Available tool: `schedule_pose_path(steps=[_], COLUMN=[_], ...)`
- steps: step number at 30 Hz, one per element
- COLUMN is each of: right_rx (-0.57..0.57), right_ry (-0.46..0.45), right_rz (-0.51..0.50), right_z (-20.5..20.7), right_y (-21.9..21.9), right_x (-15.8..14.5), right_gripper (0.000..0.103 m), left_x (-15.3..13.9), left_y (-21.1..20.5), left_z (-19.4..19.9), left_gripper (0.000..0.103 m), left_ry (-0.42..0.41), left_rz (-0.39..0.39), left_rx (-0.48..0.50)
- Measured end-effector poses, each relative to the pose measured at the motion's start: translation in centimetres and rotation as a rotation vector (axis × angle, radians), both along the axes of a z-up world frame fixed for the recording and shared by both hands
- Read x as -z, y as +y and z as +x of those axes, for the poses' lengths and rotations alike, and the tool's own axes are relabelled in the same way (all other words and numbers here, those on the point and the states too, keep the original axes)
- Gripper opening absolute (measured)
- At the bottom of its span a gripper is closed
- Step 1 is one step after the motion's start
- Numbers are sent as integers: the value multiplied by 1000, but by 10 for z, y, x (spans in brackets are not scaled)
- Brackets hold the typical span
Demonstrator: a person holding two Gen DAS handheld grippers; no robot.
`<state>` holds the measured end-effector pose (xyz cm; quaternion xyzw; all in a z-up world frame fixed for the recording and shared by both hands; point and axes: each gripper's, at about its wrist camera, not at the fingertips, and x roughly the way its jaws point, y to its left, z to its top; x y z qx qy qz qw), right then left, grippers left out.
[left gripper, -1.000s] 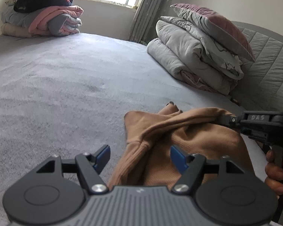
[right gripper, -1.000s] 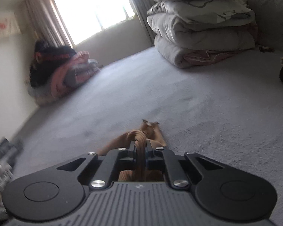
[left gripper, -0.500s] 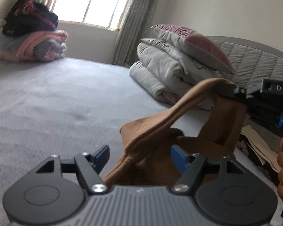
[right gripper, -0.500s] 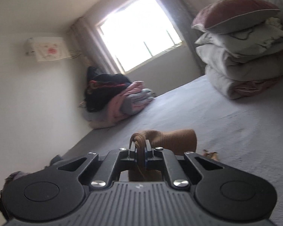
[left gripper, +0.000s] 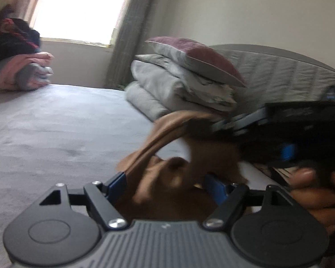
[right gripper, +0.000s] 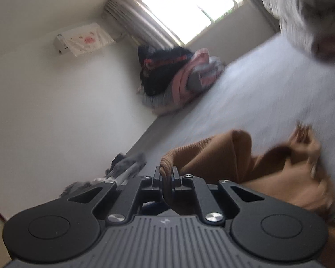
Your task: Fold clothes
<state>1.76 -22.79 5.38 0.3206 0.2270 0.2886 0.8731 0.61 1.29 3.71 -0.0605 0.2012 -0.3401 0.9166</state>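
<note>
We've got the right gripper [right gripper: 167, 176] w/ fingers pinching a ribbed edge of the brown garment [right gripper: 279, 174], lifted off the grey bed [right gripper: 268, 93]; rest of the cloth hangs down to the bed. Left gripper [left gripper: 165, 184] has fingers spread wide, garment [left gripper: 167, 189] bunched between them, blurry, no grip. Right gripper [left gripper: 214, 124] shows upper right in left view. Folded bedding [left gripper: 178, 84] sits behind.
</note>
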Motion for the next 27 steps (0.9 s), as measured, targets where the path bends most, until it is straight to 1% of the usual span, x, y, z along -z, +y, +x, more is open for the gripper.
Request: schedule_pose_path(steps=[2, 4, 7, 10, 12, 15, 16, 17, 20, 22, 26, 27], right_rx=[-29, -44, -52, -65, -70, -72, -70, -68, -69, -54, 8, 23], right_ry=[56, 96, 125, 145, 165, 186, 188, 189, 165, 151, 148, 148], right_rz=[57, 89, 73, 46, 44, 70, 78, 86, 112, 127, 141, 145], right_z=[7, 10, 9, 7, 8, 11, 11, 11, 8, 5, 4, 3], right_y=[-2, -1, 6, 14, 16, 11, 9, 7, -1, -8, -21, -25], right_x=[9, 17, 20, 22, 24, 25, 23, 22, 15, 12, 11, 12], right_gripper=[8, 8, 8, 12, 13, 20, 24, 32, 43, 44, 44, 44], left_x=[0, 1, 4, 9, 12, 16, 16, 16, 17, 17, 20, 21], left_y=[-2, -5, -8, -7, -6, -4, -4, -3, -1, 1, 2, 1], left_z=[-1, -2, -1, 4, 10, 13, 13, 13, 12, 12, 13, 13], left_gripper=[79, 79, 79, 79, 79, 79, 79, 79, 79, 79, 77, 74], left_ry=[1, 2, 16, 61, 94, 131, 133, 133, 139, 154, 191, 199], left_rz=[2, 18, 40, 35, 17, -13, -20, -27, -68, -107, -158, -168], left_rx=[26, 35, 32, 38, 46, 52, 53, 55, 71, 82, 80, 77])
